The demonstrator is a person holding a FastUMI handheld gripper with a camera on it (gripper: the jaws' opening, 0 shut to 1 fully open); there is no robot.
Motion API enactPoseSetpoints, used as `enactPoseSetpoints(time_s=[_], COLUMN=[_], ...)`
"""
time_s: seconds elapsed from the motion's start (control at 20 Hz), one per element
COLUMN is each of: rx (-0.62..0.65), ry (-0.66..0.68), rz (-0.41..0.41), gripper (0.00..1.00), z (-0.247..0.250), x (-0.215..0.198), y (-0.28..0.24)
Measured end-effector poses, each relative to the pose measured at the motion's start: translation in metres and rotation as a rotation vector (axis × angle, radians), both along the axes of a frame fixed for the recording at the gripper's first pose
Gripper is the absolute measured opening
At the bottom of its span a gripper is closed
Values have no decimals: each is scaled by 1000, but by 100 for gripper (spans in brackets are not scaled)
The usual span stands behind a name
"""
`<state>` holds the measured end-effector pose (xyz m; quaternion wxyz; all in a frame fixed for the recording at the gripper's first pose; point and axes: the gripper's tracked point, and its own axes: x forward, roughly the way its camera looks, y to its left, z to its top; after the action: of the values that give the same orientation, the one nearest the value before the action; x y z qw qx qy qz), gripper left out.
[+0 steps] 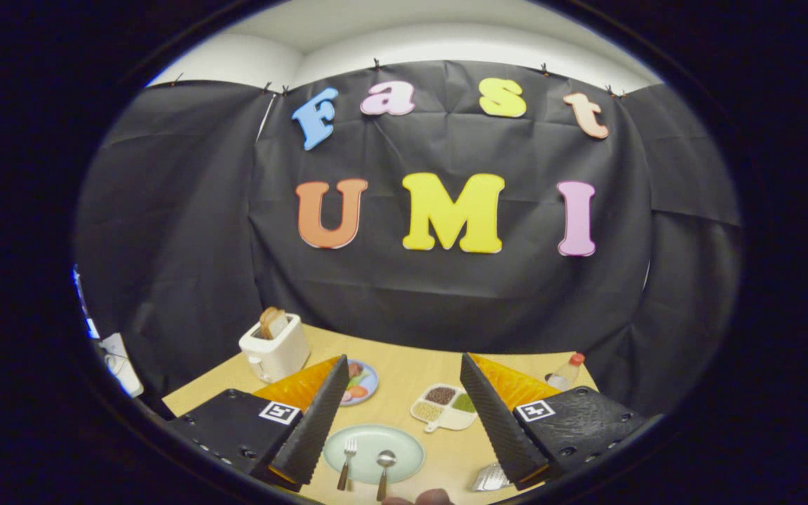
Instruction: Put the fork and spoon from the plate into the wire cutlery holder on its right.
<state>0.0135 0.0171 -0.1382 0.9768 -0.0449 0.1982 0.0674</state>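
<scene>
A pale green plate [397, 445] lies on the wooden table, low between my two fingers. On it rest a fork [347, 459] on the left and a spoon [384, 468] on the right, handles pointing toward me. My gripper [402, 417] hangs open above the plate with nothing between its fingers. A sliver of the wire cutlery holder [490, 478] peeks out beside the right finger [499, 421], mostly hidden by it.
A white toaster [275, 348] with a bread slice stands at the table's back left. A small plate of food [360, 382] sits behind the left finger. A white sectioned dish of grains [445, 407] lies beyond the plate. A bottle [565, 372] stands at the back right.
</scene>
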Motion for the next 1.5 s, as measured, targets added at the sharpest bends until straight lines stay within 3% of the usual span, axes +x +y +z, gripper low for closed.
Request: enactPoseSetpoints(time_s=[0.7, 1.0, 1.25, 1.5], rx=[-104, -131, -138, -127], ry=[695, 938, 1058, 1115], rz=[3, -36, -72, -87], gripper=[96, 96, 93, 49], z=[-214, -271, -307, -325], x=[-68, -95, -104, -110], y=[-7, -9, -16, -16])
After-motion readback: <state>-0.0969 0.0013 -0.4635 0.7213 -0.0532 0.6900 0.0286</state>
